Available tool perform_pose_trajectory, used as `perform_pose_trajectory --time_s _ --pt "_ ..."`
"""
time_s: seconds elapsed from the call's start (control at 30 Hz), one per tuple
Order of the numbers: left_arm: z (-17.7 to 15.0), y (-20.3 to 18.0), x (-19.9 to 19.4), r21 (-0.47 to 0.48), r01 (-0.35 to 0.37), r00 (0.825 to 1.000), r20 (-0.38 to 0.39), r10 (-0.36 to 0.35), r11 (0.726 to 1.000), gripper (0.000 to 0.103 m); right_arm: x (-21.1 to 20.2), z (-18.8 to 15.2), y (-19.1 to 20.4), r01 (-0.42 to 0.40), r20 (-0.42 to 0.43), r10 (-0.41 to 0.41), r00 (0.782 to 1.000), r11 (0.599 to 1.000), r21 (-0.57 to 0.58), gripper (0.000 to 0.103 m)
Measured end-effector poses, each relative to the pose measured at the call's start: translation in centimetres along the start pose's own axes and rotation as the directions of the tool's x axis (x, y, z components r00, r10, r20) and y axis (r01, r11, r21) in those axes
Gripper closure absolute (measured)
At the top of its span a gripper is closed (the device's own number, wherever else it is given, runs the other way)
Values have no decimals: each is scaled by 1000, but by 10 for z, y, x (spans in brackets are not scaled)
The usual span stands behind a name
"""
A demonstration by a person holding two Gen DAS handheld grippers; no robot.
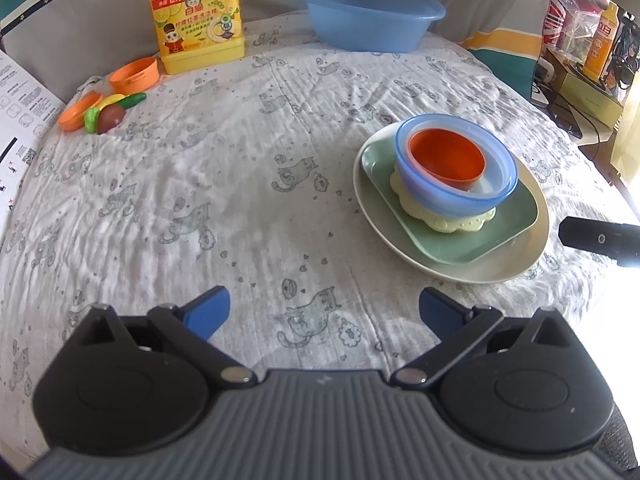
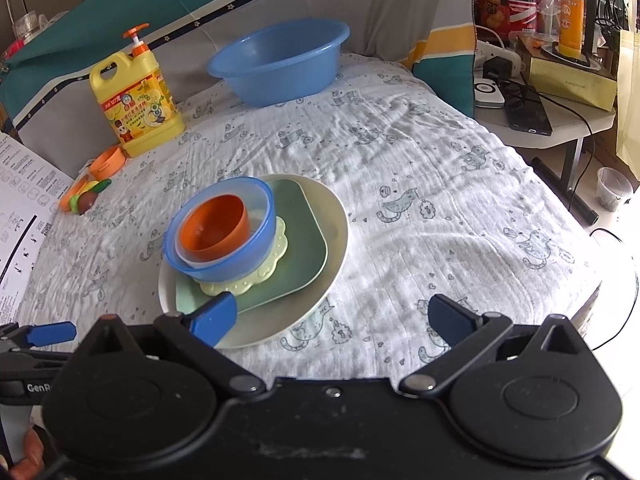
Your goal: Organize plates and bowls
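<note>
Both your left gripper (image 1: 324, 312) and right gripper (image 2: 334, 320) are spread, holding nothing. The orange bowl (image 1: 446, 160) sits nested in the blue bowl (image 1: 460, 200), stacked on plates (image 1: 460, 268) right of centre.

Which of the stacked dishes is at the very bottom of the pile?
The round cream plate, the widest piece. It lies directly on the cloth, while the green square plate, yellow scalloped dish, blue bowl and orange cup sit above it.

My left gripper (image 1: 324, 312) has a ribbed grey body, two round black housings, silver pivot screws and blue-padded fingers (image 1: 208, 314). My right gripper (image 2: 334, 318) is black and scuffed, with blue fingers (image 2: 214, 318) and white "GenR" lettering beside it.
</note>
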State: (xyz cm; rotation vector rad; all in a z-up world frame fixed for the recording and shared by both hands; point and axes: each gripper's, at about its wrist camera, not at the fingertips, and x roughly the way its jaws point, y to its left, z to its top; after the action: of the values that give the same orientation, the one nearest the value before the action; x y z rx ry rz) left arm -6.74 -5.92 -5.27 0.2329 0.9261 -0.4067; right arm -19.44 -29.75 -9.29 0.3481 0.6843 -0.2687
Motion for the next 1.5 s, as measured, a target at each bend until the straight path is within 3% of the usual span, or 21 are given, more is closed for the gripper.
perform_pose_trajectory --time_s 1.5 --pt "-3 0 2 26 4 1000 1 -4 1000 0 4 -1 0 -3 -15 2 1000 1000 -8 0"
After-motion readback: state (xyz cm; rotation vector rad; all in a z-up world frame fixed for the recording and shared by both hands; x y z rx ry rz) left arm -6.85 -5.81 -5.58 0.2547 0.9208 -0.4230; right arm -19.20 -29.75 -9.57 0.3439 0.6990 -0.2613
